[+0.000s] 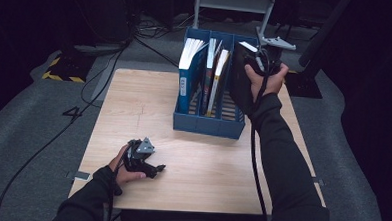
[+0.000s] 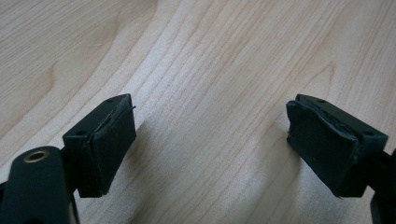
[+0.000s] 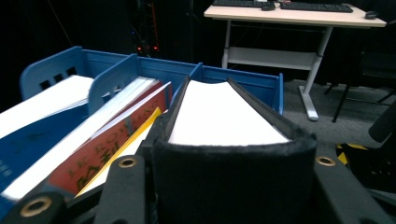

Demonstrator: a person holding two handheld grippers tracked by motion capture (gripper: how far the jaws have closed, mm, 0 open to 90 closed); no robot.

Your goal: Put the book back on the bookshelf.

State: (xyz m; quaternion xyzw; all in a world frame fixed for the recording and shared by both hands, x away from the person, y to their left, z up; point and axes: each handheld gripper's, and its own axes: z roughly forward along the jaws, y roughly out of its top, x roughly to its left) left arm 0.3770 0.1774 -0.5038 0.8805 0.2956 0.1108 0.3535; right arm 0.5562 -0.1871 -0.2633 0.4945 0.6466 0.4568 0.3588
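Note:
A blue file rack (image 1: 208, 125) stands at the back middle of the wooden table (image 1: 134, 103), with several books upright in its left and middle slots. A thick black book (image 1: 240, 82) stands at its right slot, and my right gripper (image 1: 256, 63) is shut on that book from above. In the right gripper view, the black book (image 3: 224, 112) shows white page edges between the jaws of my right gripper (image 3: 229, 184), over the rack (image 3: 116, 70). My left gripper (image 1: 151, 166) rests low on the table at the front left. Its pads (image 2: 114, 140) stand wide apart, so the left gripper (image 2: 210, 126) is open over bare wood.
A blue book (image 3: 32, 135) and a red and yellow book (image 3: 107, 154) fill the other slots. A desk (image 3: 294, 14) with keyboards stands behind the table. Cables (image 1: 84, 95) lie on the grey floor to the left.

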